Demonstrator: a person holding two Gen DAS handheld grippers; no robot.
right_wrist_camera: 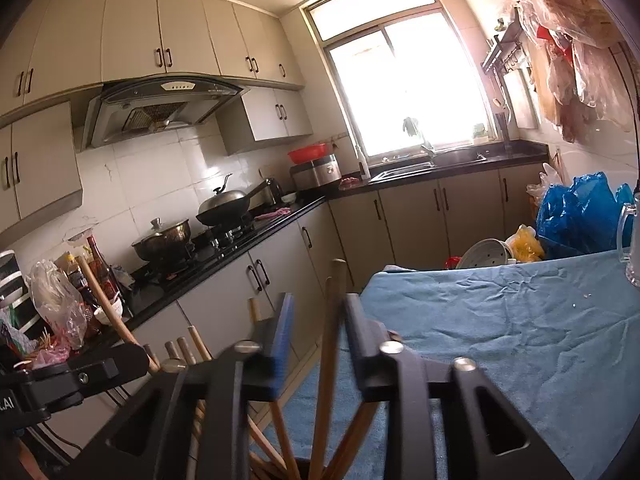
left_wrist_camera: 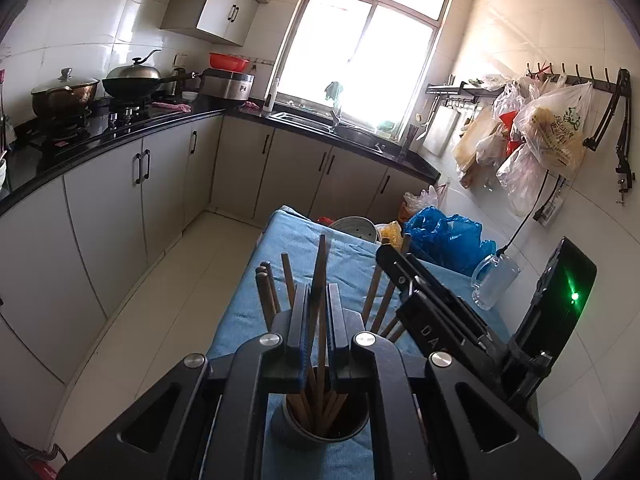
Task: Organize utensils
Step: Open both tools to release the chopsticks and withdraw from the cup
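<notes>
Left hand-held gripper (left_wrist_camera: 317, 308): jaws nearly closed, pinching a single dark chopstick (left_wrist_camera: 320, 264) that stands upright between the pads, its top rising above the fingertips and its lower end running down into the holder. Utensil holder (left_wrist_camera: 320, 424): a round cup directly beneath the left hand-held gripper, standing on the blue cloth (left_wrist_camera: 240, 320) that covers the worktop; several wooden chopsticks (left_wrist_camera: 268, 296) fan outward from it on both sides of the fingers. Right hand-held gripper (right_wrist_camera: 316, 320): jaws partly open, with one light wooden chopstick (right_wrist_camera: 330, 340) standing in the gap between the fingers; from the right wrist view it is not possible to tell whether either pad touches it. More chopstick ends (right_wrist_camera: 192, 344) lean to the left of that gripper, and their lower ends converge toward the bottom edge of the view. In the left wrist view the right hand-held gripper sits just right of the holder. Glass mug (left_wrist_camera: 494, 284): on the cloth near the wall, well apart from the holder.
</notes>
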